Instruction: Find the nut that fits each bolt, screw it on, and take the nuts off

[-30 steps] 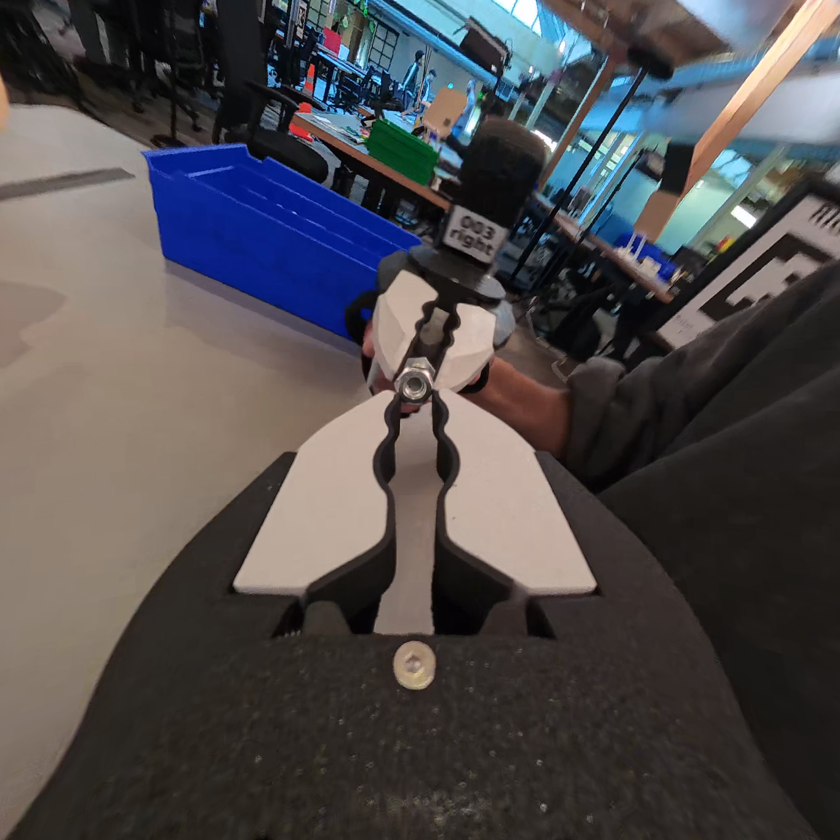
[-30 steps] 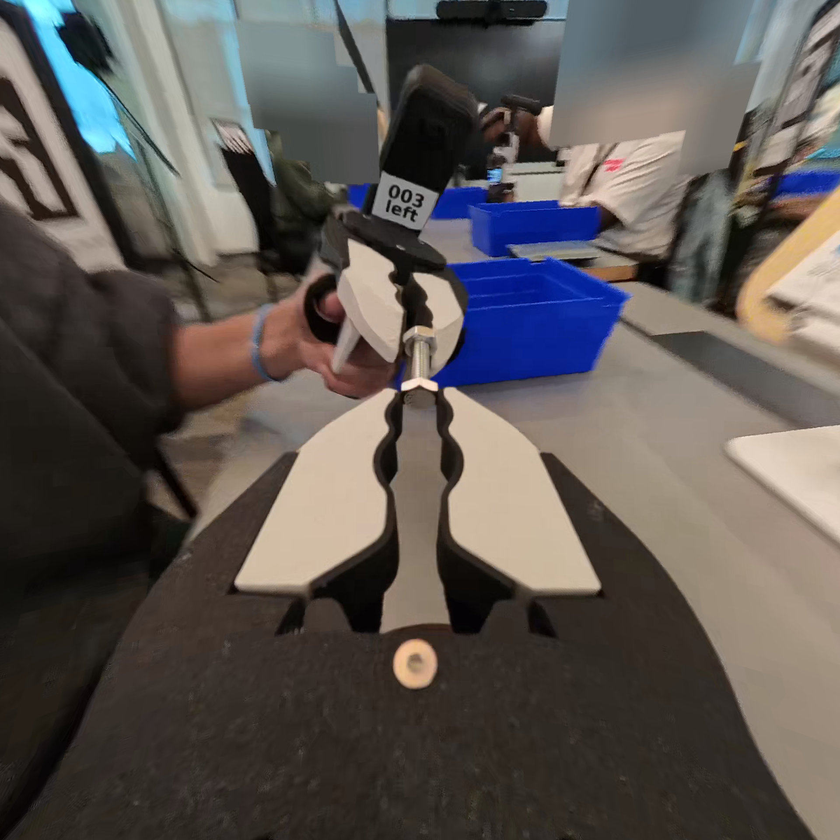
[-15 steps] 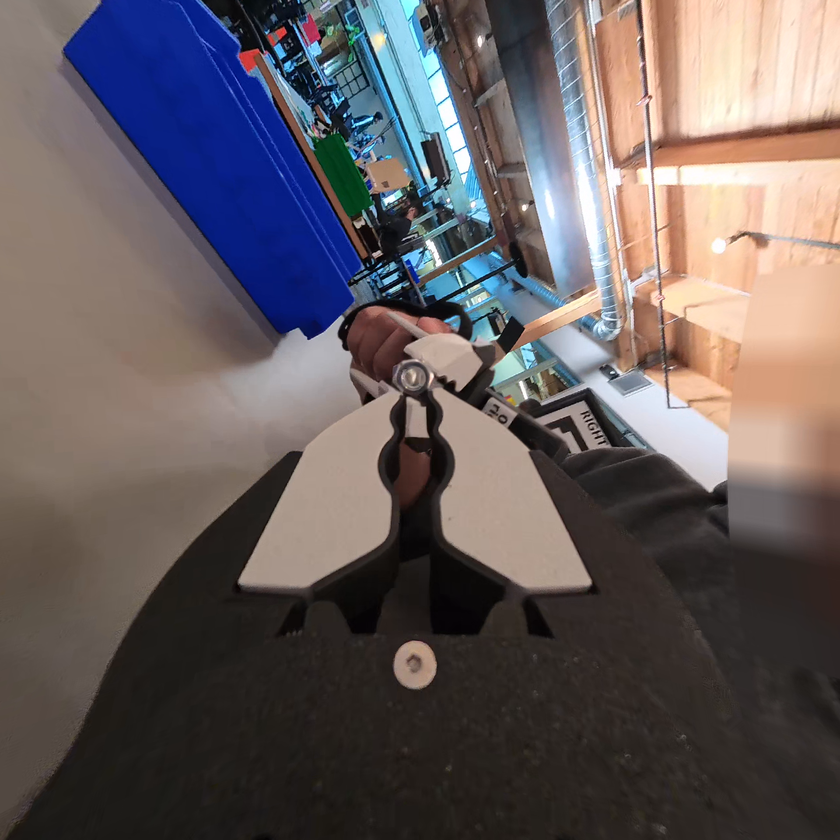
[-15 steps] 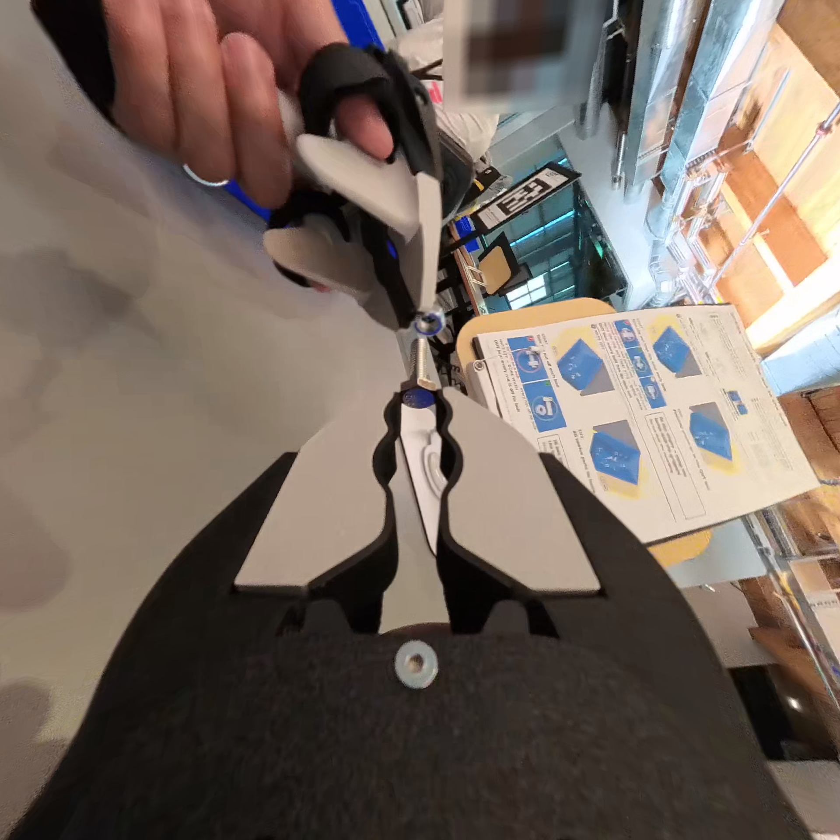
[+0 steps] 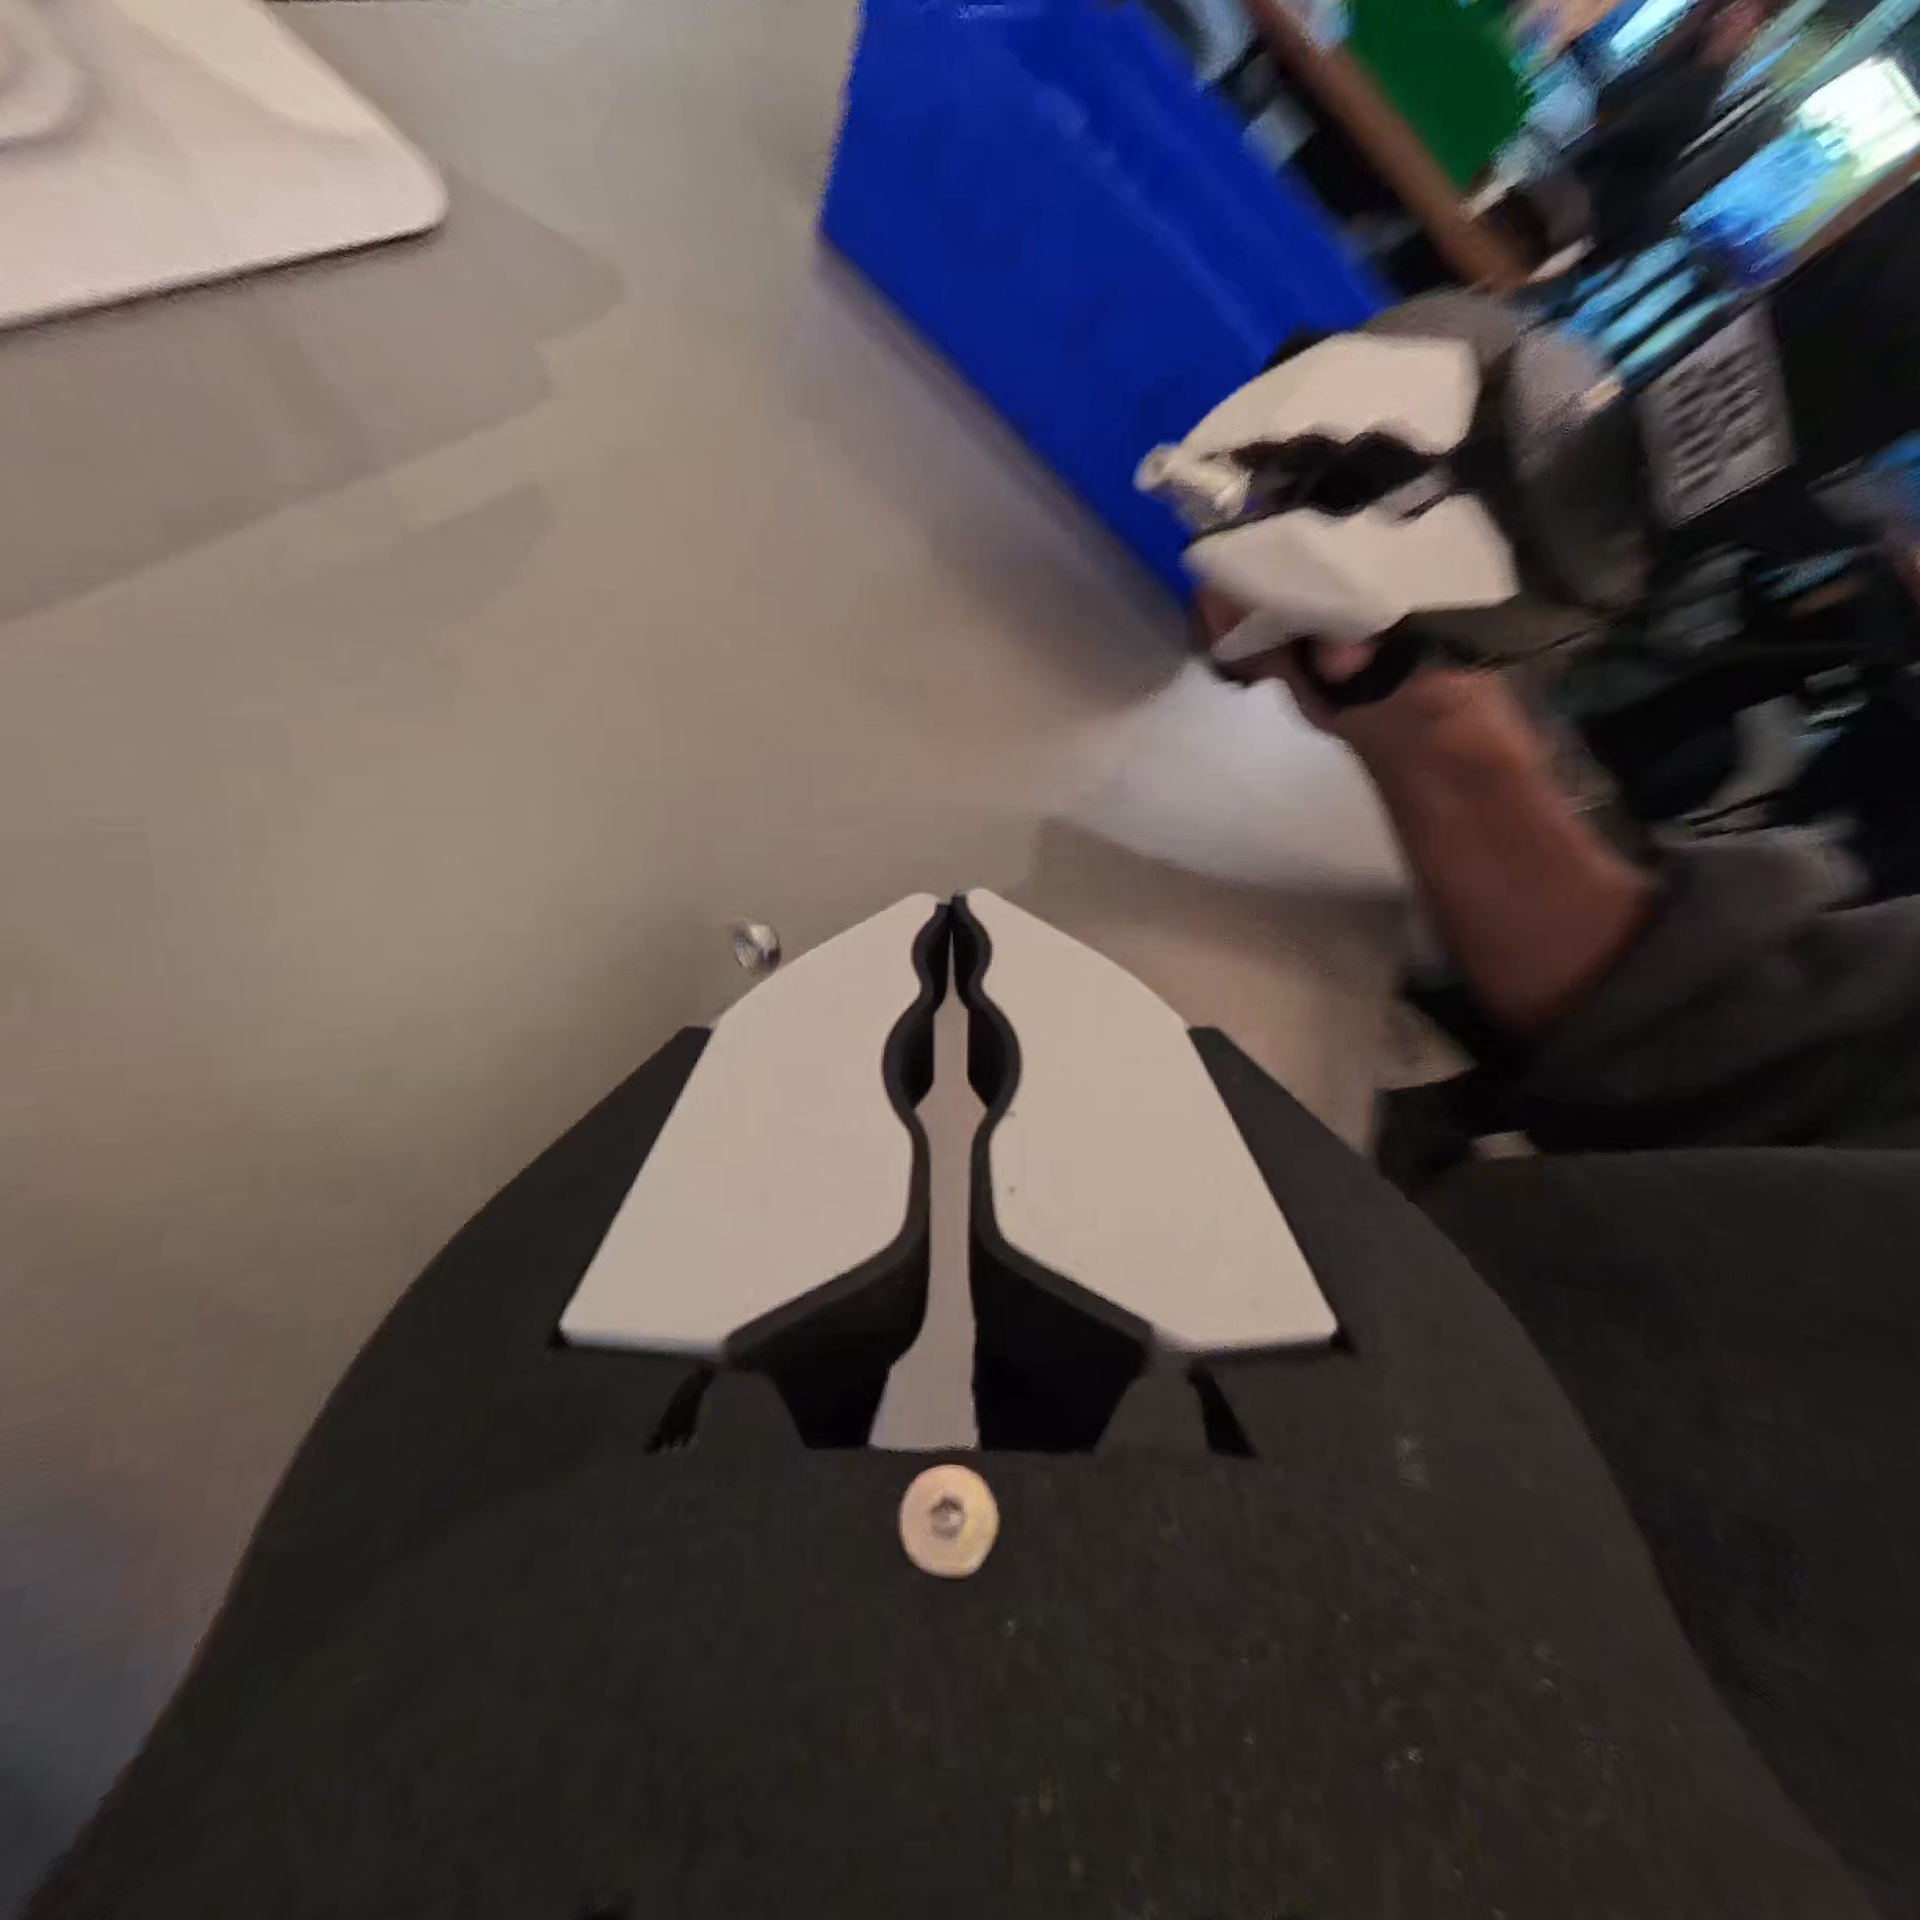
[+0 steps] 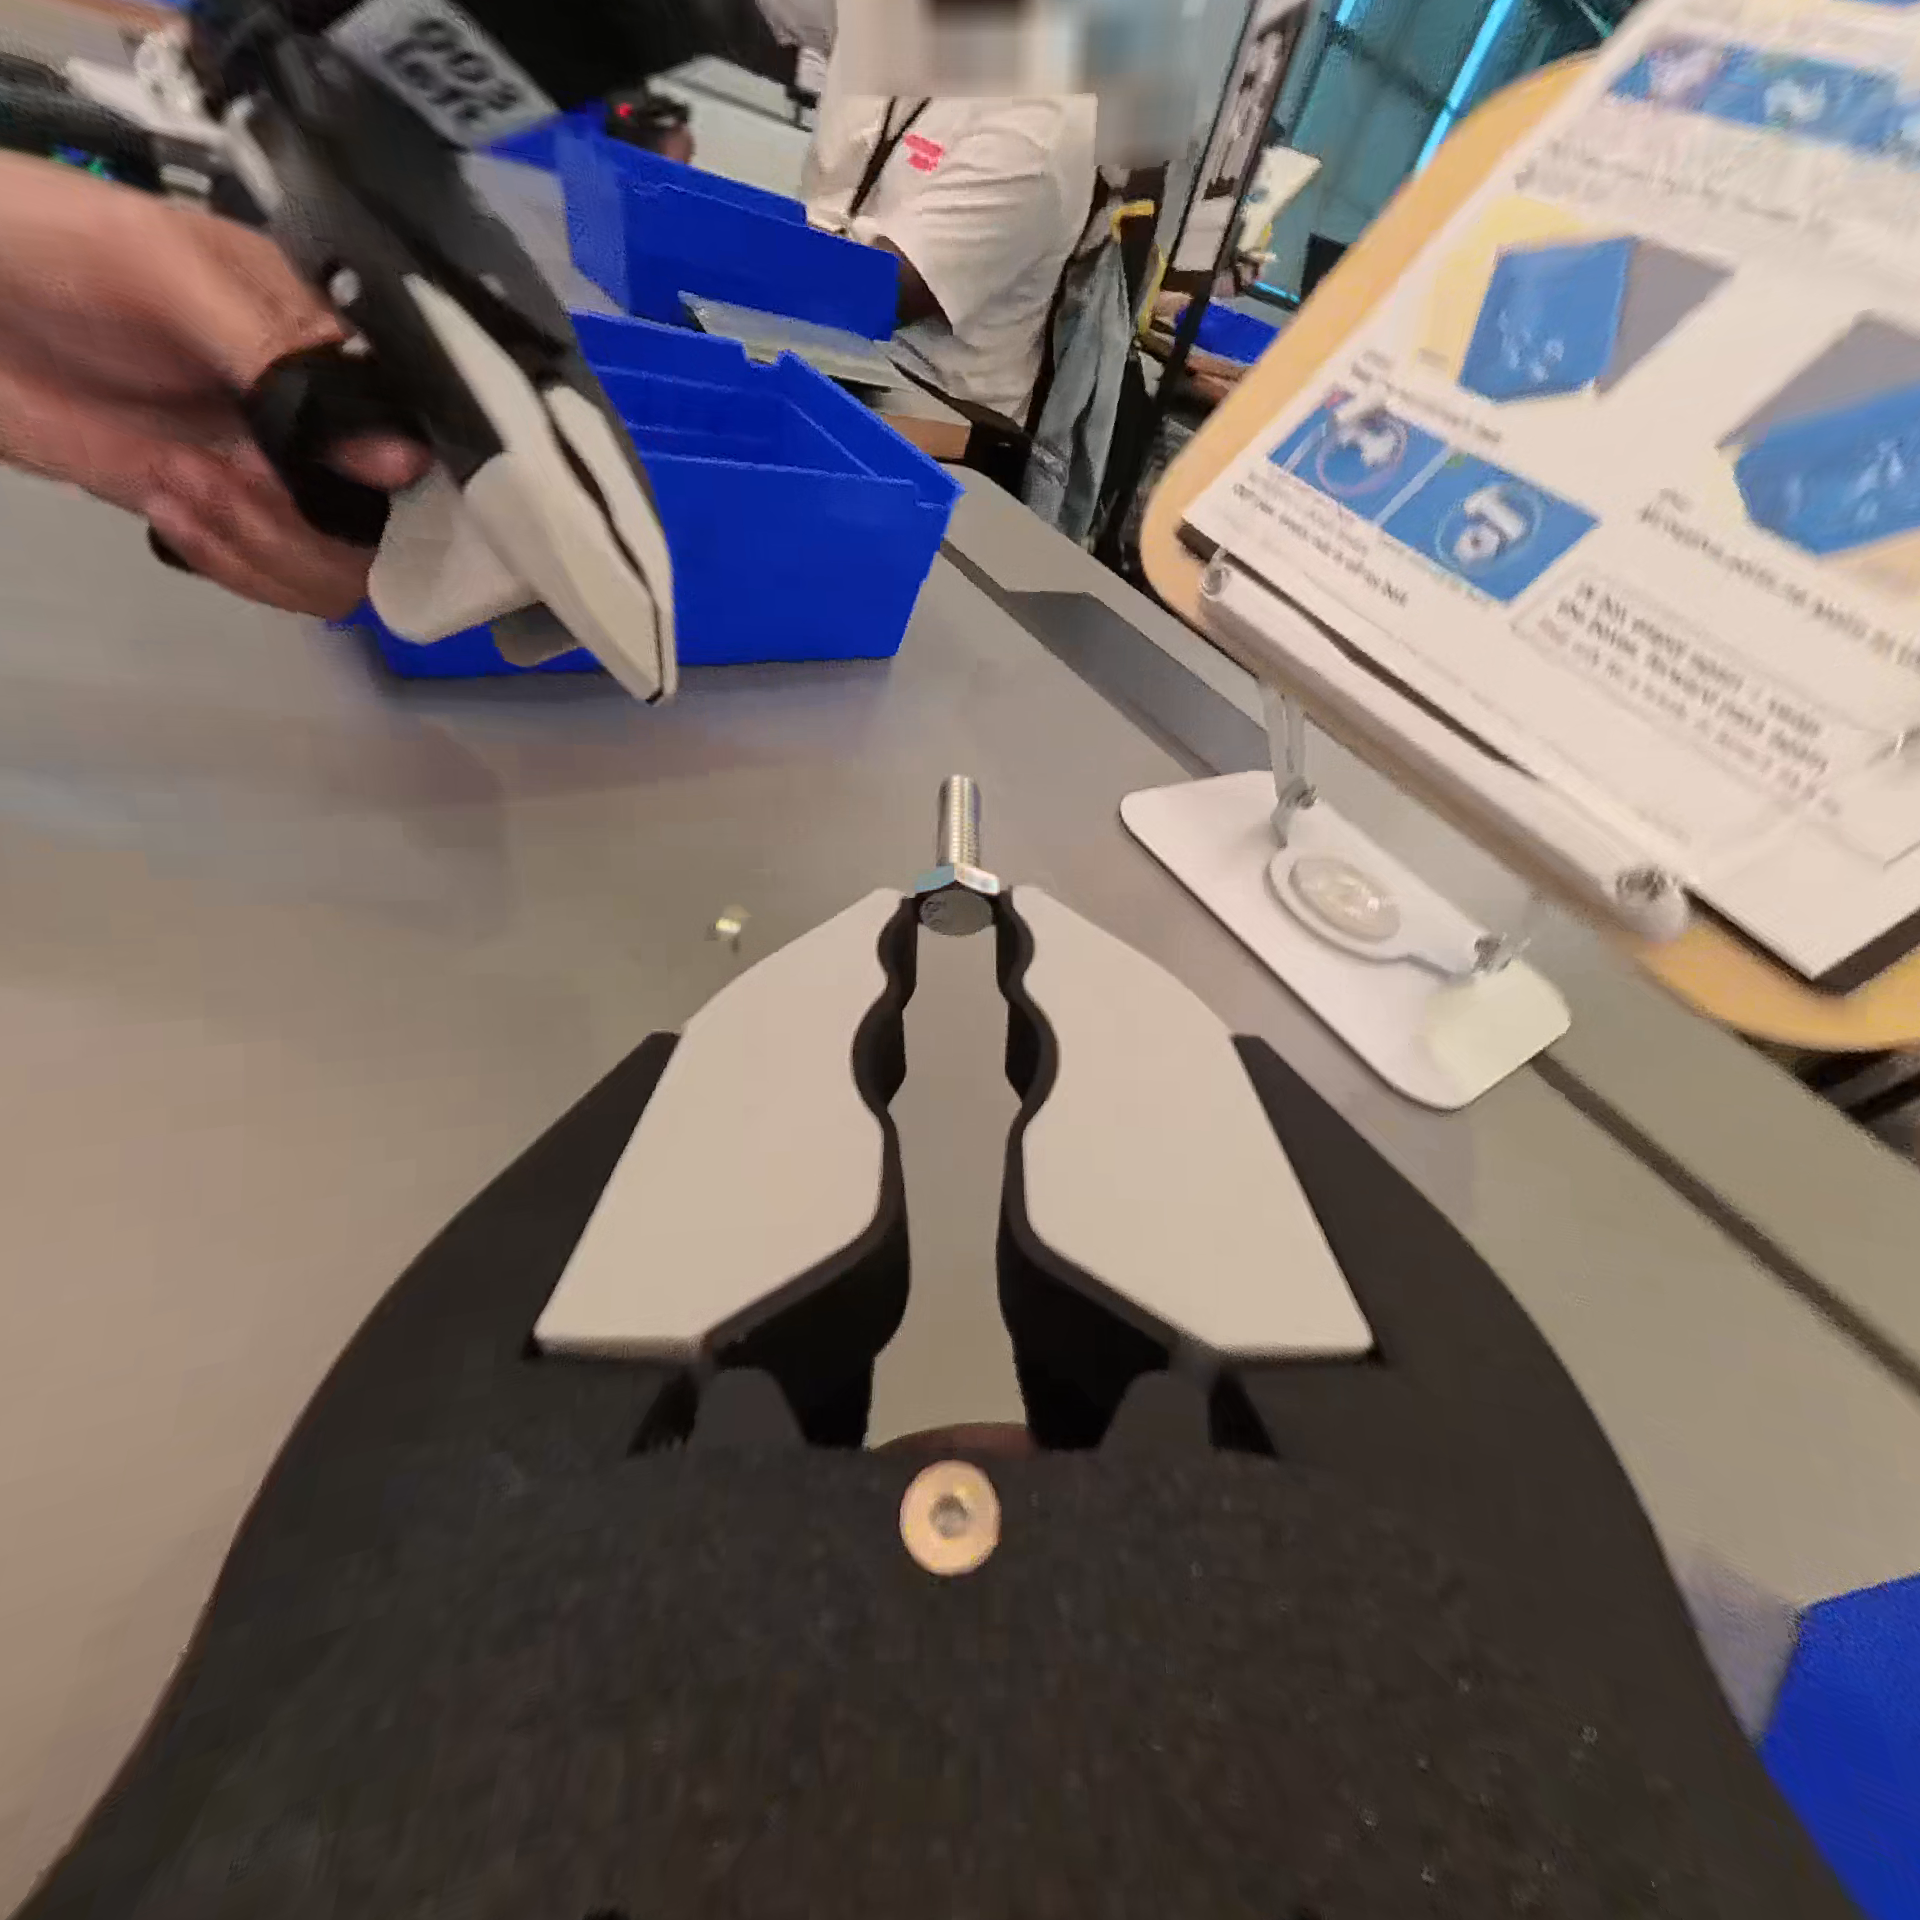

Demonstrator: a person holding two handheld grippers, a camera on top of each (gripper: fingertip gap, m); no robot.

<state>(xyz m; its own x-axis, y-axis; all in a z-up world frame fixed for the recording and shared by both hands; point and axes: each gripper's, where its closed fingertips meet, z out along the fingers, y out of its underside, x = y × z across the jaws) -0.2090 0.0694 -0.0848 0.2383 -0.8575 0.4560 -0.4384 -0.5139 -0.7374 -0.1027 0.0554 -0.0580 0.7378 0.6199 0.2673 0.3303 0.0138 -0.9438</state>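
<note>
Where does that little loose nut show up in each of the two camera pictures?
Left wrist view: the nut lies on the grey table, just left of the closed fingertips.
Right wrist view: the nut is a blurred speck on the table, left of the held bolt.
Shared landmark: the blue bin.

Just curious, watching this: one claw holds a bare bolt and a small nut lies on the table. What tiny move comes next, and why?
Probably set the bolt down: its thread is bare, the nut lies loose on the table, the left gripper is shut and empty.
</note>
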